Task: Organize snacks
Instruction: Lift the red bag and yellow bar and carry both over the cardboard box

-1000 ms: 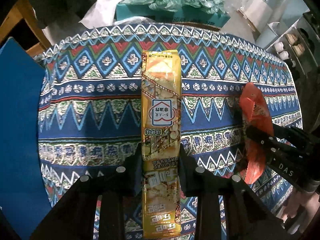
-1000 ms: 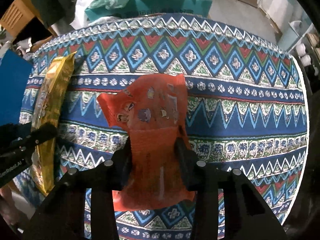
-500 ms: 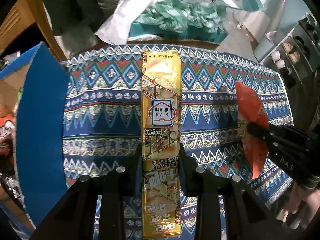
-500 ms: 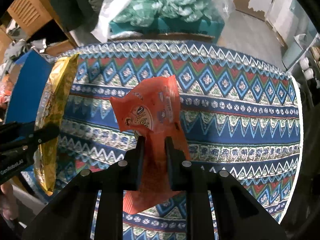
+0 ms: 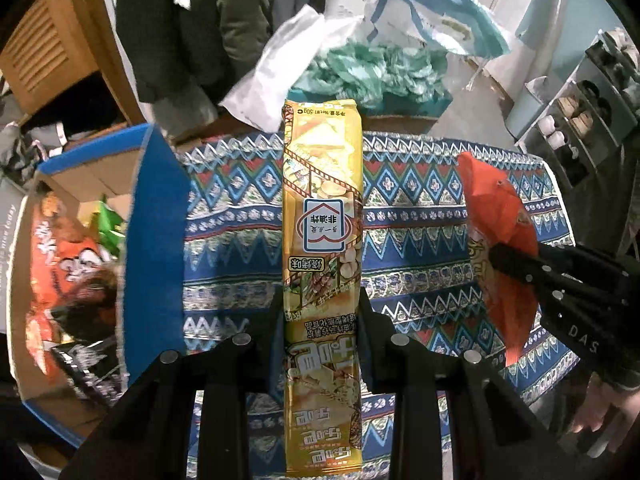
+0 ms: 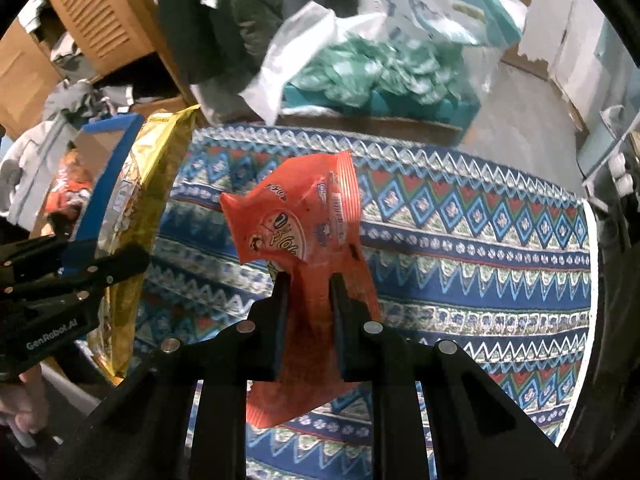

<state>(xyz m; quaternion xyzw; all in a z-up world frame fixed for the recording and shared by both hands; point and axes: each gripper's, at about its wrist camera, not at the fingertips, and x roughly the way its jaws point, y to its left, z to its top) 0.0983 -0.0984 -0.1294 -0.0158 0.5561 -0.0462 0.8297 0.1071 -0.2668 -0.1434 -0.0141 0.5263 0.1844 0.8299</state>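
My left gripper (image 5: 322,312) is shut on a long yellow snack pack (image 5: 322,216), which hangs lengthwise above the patterned tablecloth (image 5: 412,216). My right gripper (image 6: 308,292) is shut on a crumpled orange snack bag (image 6: 296,220), lifted off the cloth (image 6: 460,240). In the left wrist view the orange bag (image 5: 496,216) shows at the right, pinched in the other gripper. In the right wrist view the yellow pack (image 6: 136,208) hangs at the left. A blue-edged cardboard box (image 5: 156,240) with several snack bags inside stands left of the table.
Behind the table lie a teal box with green plastic (image 5: 372,76), a white bag (image 5: 280,72) and dark clothing. Wooden furniture (image 6: 100,12) stands at the back left. A shelf with small items (image 5: 580,120) is on the right. A hand (image 5: 600,412) holds the right gripper.
Both grippers have risen with their packs, so the table looks smaller. The right jaws closed tighter on the orange bag. The blue-edged box with snacks has come into view at left.
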